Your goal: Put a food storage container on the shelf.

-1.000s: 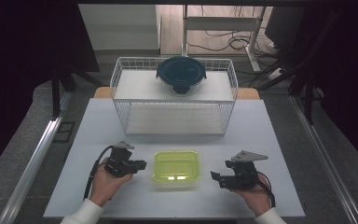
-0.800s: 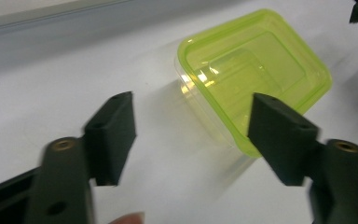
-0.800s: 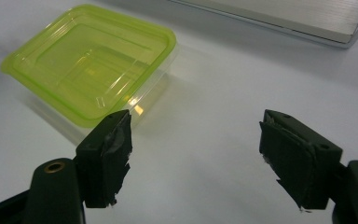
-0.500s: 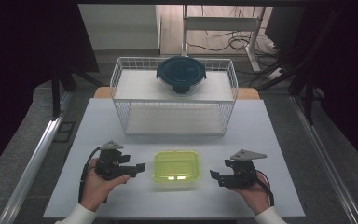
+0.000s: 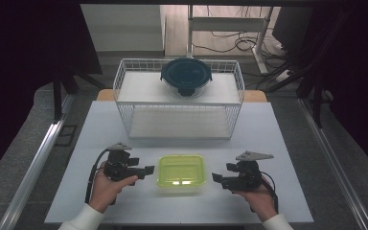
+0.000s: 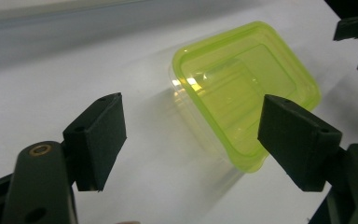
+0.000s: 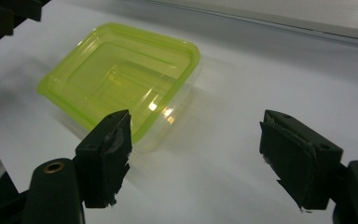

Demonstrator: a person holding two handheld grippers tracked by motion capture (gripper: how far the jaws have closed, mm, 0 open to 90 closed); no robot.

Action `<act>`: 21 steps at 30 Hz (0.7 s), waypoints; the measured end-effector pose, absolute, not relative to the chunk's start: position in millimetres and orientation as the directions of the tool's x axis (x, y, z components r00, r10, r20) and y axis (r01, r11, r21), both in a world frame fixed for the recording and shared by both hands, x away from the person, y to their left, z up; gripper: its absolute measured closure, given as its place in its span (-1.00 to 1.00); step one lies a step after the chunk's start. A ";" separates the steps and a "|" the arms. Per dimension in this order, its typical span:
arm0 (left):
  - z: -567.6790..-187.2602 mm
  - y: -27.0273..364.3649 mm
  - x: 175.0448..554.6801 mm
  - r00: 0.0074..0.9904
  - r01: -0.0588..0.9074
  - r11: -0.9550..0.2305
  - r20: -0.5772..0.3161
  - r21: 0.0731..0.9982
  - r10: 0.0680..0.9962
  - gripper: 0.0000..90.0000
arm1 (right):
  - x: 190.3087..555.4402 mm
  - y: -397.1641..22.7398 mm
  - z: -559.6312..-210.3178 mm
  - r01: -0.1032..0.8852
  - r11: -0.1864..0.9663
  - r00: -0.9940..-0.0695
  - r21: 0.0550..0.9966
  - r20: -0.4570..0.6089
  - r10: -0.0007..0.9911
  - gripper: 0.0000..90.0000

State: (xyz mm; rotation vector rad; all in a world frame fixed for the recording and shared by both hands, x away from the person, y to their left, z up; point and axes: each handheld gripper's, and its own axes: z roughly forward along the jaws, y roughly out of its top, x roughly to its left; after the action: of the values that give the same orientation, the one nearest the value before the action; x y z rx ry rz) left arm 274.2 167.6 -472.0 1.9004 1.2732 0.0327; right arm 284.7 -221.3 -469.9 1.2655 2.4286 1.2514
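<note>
Left hand-held gripper [image 5: 146, 171] has just been opening; jaws now wide, nothing between them. Right hand-held gripper [image 5: 216, 178] wide too. Yellow-green container [image 5: 181, 171] sits on bench [image 5: 278, 143] between them. I judge a two-sided grasp comes next.

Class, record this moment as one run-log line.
left gripper: open, jaws just opened, nothing between | right gripper: open | green-lidded container: on table between them, untouched

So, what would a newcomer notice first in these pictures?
The bright yellow-green box near the table's front edge, between the left gripper and right gripper, both open and empty. Behind stands a white wire basket, a dark-lidded round bowl on top.
</note>
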 end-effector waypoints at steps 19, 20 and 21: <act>-500.2 150.3 294.9 0.420 0.852 -0.073 -0.593 0.519 0.687 -0.35 | 313.6 -190.5 -485.5 0.729 0.273 -0.603 0.628 0.399 0.691 -0.36; -501.6 150.1 295.7 0.408 0.859 -0.067 -0.600 0.507 0.689 -0.35 | 315.8 -188.3 -486.5 0.731 0.277 -0.602 0.624 0.397 0.693 -0.35; -503.0 150.5 296.7 0.402 0.863 -0.062 -0.606 0.502 0.686 -0.33 | 317.4 -186.5 -487.3 0.735 0.276 -0.598 0.619 0.401 0.694 -0.34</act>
State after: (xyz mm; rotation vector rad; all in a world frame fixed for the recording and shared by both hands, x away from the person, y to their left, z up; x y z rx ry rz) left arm 296.7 150.5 -503.0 1.8036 1.3429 -0.2594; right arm 317.4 -186.5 -487.3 1.4296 2.5499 1.2839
